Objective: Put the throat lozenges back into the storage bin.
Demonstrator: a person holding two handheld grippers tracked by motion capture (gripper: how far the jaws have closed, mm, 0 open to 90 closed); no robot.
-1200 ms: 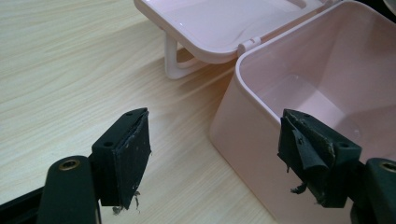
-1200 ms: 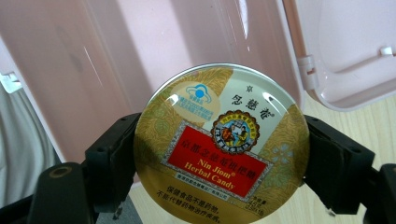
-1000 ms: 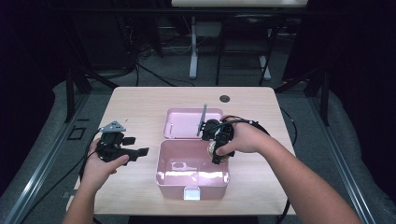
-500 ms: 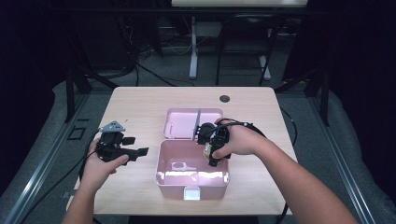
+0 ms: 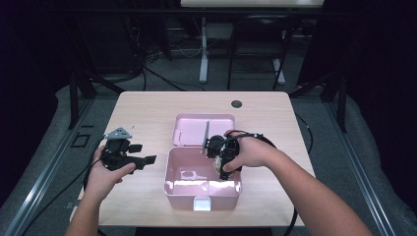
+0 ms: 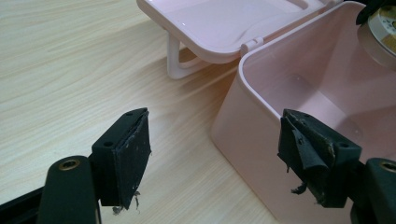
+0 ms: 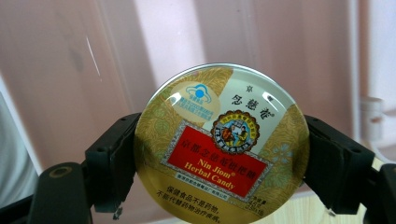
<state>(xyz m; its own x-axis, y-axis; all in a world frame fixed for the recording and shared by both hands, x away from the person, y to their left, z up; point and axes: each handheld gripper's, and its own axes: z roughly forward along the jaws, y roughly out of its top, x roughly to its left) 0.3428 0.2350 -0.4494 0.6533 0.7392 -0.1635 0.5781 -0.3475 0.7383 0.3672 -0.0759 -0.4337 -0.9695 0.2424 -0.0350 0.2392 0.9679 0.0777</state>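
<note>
Candy tin (image 7: pixel 222 142) is clamped edgewise by right gripper (image 5: pixel 222 156), directly above pink box (image 5: pixel 169 183) interior; left gripper (image 5: pixel 134 160) is held open, just beside the box.

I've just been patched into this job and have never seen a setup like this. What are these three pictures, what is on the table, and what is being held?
There is no robot here: a person at a wooden table holds a hand-held two-jaw tool in each hand. The high view looks down from above the person's side. The other two pictures come from cameras riding on each tool, looking along its black jaws.

On the table stands an open pink box, with its lid laid back behind it.

The left tool is open and holds nothing; its own view shows the jaws beside the box's corner.

The right tool is shut on a round gold candy tin labelled Nin Jiom Herbal Candy, held over the box's inside.
</note>
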